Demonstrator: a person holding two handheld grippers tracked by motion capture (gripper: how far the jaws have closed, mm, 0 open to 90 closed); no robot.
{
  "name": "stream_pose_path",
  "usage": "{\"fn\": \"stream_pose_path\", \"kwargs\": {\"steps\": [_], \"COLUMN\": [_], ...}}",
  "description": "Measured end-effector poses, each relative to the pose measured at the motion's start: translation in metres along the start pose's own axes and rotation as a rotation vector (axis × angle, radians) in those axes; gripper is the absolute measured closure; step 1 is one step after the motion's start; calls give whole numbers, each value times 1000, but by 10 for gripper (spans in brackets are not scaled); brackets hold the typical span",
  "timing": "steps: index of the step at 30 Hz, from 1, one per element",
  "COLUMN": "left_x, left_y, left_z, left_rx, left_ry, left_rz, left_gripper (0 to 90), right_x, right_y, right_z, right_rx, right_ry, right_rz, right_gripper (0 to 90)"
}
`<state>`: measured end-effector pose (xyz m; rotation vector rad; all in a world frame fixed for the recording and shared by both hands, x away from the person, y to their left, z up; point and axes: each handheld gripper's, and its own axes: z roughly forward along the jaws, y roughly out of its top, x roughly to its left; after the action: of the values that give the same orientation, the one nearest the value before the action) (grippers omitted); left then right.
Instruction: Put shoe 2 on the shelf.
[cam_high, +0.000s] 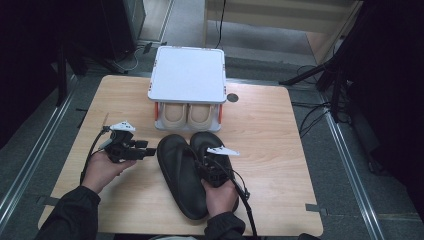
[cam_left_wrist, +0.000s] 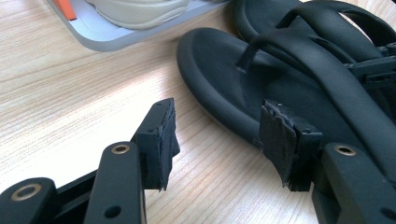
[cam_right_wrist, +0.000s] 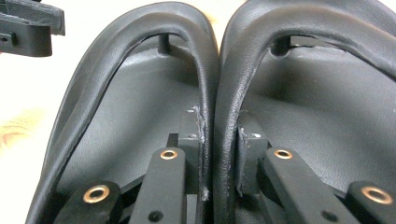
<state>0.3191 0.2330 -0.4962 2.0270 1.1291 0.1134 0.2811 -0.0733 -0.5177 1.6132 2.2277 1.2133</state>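
Two black flip-flops lie side by side on the wooden table (cam_high: 270, 140), the left one (cam_high: 175, 172) and the right one (cam_high: 212, 142). My right gripper (cam_high: 207, 167) sits over them, shut on their two inner straps. In the right gripper view the left strap (cam_right_wrist: 205, 79) and the right strap (cam_right_wrist: 229, 93) are pinched together between the pads (cam_right_wrist: 192, 135). My left gripper (cam_high: 150, 150) is held just left of the left flip-flop, open with nothing between its jaws. In the left gripper view it (cam_left_wrist: 219, 135) points at the rim of that flip-flop (cam_left_wrist: 219, 65).
A white two-tier shoe rack (cam_high: 187, 75) stands at the back middle of the table, with a pair of beige shoes (cam_high: 187, 115) on its lower shelf. Bare wood lies to the right of the flip-flops. Dark stands and cables ring the table.
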Motion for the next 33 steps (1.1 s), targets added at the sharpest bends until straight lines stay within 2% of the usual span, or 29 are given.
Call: {"fn": "stream_pose_path", "kwargs": {"steps": [3, 7, 9, 14, 16, 19, 20, 24, 27, 30, 33], "left_x": [0, 2, 4, 7, 8, 11, 13, 15, 16, 17, 18], "left_y": [0, 0, 0, -1, -1, -3, -3, -3, -4, -5, -7], "left_z": [0, -2, -4, -8, -10, -12, -13, -15, -16, -17, -19], "left_rx": [0, -5, -9, -11, -15, -16, -11, -19, -20, -20, -20], "left_ry": [3, 2, 10, 19, 28, 41, 37, 38, 40, 39, 48], "left_rz": [0, -10, -13, -15, -10, -16, -21, -29, -37, -46, -48], "left_gripper": [467, 465, 465, 460, 458, 456, 455, 452, 446, 438, 433], "right_x": [0, 1, 0, -9, -12, -15, -15, -15, -16, -15, -16], "right_y": [-1, -3, -3, 3, 8, 16, 19, 29, 36, 40, 43], "right_z": [-5, -15, -19, -28, -30, -31, -32, -33, -33, -32, -29], "right_rx": [1, 9, 20, 45, 60, 92, 106, 140, 155, 175, 201], "right_ry": [3, 35, 60, 164, 202, 238, 250, 349, 407, 422, 459], "right_rz": [-21, -80, -102, -138, -179, -293, -317, -411, -462, -536, -559], "right_gripper": [773, 773, 774, 774, 773, 774, 773, 773, 772, 772, 772]}}
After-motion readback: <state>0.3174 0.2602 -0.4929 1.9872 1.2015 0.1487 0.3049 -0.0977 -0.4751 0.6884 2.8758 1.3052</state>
